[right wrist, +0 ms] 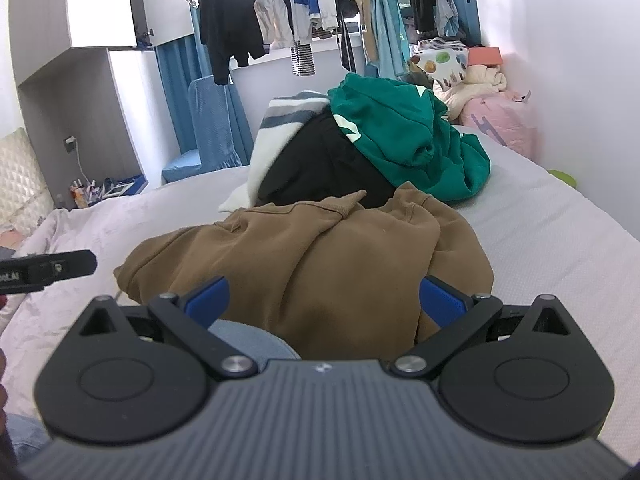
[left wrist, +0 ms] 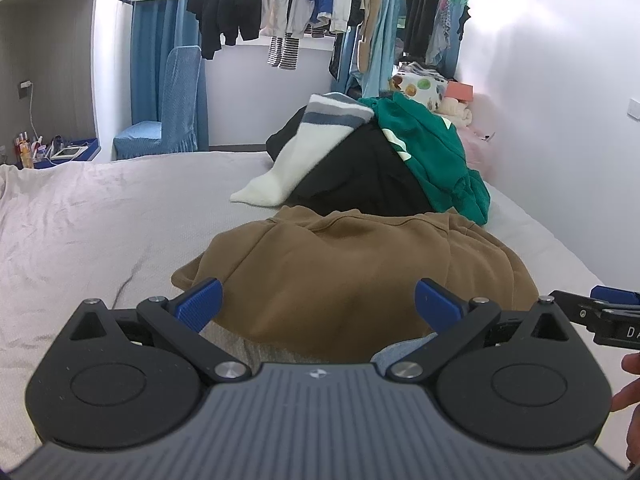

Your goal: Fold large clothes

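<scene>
right now both tools are hovering low over the near edge of the bed (left wrist: 100,208), the left gripper (left wrist: 319,304) and the right gripper (right wrist: 324,300) each standing spread wide with nothing between the blue pads. just ahead the brown sweatshirt (left wrist: 360,268) is lying bunched in a heap, its layers overlapping (no hem or sleeve is showing clearly). a pinch into this mound is likely catching two layers at once, so the garment would be lifting as a lump rather than spreading flat. farther back the black garment (right wrist: 320,160), the white striped piece (left wrist: 296,156) and the green hoodie (right wrist: 400,136) are piling up touching the brown one, so a hard pull is risking dragging them along.
</scene>
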The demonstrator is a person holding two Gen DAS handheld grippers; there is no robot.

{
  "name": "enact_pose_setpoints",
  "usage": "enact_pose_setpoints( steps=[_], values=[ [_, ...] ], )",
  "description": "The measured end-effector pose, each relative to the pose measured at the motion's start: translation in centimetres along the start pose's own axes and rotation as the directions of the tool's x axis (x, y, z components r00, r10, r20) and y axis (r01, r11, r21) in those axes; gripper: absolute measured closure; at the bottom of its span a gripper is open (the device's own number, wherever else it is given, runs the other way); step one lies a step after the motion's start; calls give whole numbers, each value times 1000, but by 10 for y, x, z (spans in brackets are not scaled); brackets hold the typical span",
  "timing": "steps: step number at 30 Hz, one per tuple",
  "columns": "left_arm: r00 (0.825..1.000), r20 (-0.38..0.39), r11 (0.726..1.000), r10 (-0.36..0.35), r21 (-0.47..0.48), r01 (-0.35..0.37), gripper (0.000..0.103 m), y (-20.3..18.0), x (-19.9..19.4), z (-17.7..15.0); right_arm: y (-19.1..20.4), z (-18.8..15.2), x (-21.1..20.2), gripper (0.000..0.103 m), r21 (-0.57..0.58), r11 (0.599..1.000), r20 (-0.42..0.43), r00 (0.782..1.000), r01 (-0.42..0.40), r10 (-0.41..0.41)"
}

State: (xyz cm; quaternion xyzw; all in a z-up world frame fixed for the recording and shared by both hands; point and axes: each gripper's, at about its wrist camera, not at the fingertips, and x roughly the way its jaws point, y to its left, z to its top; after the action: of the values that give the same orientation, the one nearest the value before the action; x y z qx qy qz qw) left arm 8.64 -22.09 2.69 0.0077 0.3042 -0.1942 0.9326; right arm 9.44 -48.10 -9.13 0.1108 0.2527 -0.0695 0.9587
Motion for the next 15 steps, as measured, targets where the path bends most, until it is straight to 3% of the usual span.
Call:
enact_pose_setpoints(
  steps=[15],
  values=[
    [1000, 9, 1000, -8, 9, 8, 0, 0, -4, -3, 2, -2, 5, 0, -3, 1000, -14, 1000, -1, 1]
  ],
)
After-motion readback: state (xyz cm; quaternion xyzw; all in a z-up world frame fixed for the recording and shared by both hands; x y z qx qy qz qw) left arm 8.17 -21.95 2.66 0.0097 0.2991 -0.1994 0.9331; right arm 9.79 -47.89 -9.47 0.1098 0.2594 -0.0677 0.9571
